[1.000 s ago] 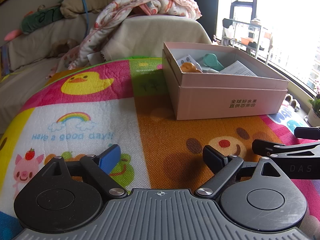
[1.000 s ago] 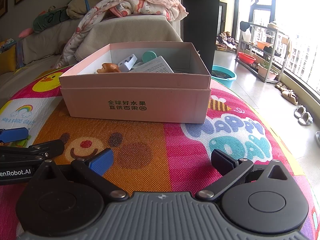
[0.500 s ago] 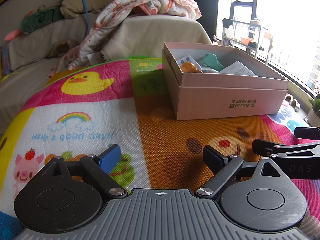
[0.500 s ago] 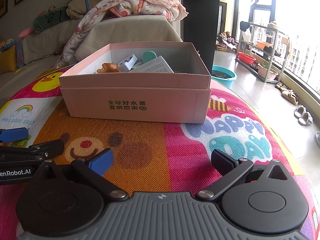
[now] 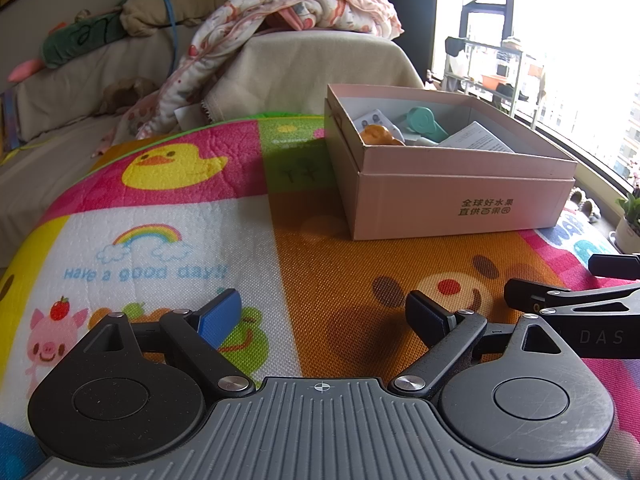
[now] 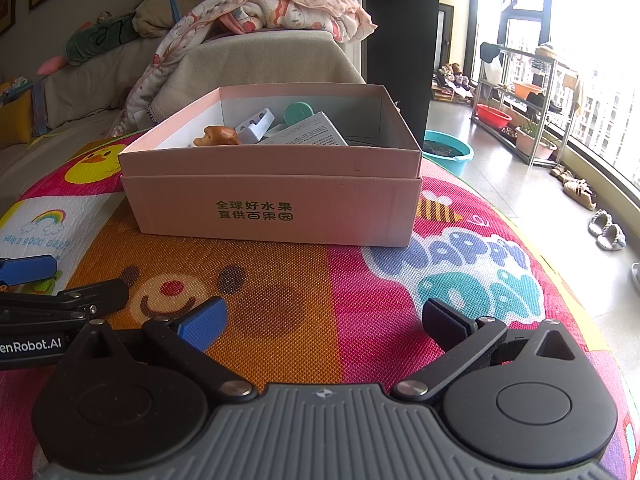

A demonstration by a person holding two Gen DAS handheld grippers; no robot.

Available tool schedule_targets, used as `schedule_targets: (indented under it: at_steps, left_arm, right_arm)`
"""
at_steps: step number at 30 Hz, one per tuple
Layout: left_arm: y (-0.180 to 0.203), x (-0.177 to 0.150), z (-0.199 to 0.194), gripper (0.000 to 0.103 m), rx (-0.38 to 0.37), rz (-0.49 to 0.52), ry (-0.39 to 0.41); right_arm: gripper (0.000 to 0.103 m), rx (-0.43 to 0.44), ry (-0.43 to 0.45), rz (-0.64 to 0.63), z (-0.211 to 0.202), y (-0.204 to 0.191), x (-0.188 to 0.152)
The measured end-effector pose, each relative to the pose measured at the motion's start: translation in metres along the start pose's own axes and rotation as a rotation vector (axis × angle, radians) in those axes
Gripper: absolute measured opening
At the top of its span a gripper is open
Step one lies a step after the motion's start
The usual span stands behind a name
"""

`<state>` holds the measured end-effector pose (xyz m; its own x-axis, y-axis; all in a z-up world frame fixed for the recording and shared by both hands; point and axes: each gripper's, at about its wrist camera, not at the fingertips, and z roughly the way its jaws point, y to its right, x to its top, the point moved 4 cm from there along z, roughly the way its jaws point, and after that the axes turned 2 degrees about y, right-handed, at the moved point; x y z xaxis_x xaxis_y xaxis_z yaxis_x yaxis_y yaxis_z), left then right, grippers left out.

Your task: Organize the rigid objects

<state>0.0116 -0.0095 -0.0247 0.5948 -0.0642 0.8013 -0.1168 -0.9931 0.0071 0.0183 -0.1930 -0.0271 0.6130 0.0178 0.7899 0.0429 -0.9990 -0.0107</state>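
Note:
A pink cardboard box (image 6: pixel 276 204) (image 5: pixel 460 204) stands on the colourful play mat (image 6: pixel 360 288) (image 5: pixel 160 220). Inside it lie an orange-brown figure (image 6: pixel 218 135) (image 5: pixel 378 135), a teal round-headed item (image 6: pixel 300 112) (image 5: pixel 424 120), a white plastic piece (image 6: pixel 254 128) and a printed leaflet (image 6: pixel 304 134) (image 5: pixel 476 142). My left gripper (image 5: pixel 324 316) rests low over the mat, open and empty, short of the box's near left corner. My right gripper (image 6: pixel 324 320) is open and empty too, in front of the box. Each gripper shows at the edge of the other's view.
A beige sofa (image 5: pixel 300 72) with a heaped patterned blanket (image 6: pixel 280 8) and a green plush (image 5: pixel 80 40) sits behind the mat. To the right are a tiled floor, a teal basin (image 6: pixel 448 152), a metal rack (image 6: pixel 524 96) and slippers (image 6: pixel 606 232) by the window.

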Motion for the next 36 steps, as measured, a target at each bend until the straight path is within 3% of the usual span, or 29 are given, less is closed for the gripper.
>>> schedule_targets:
  at_steps: [36]
  left_arm:
    - [-0.0007,-0.0001,-0.0002,0.094,-0.005,-0.005,-0.001]
  right_arm:
    - [0.103,0.0,0.0,0.0,-0.0001,0.0001,-0.0003]
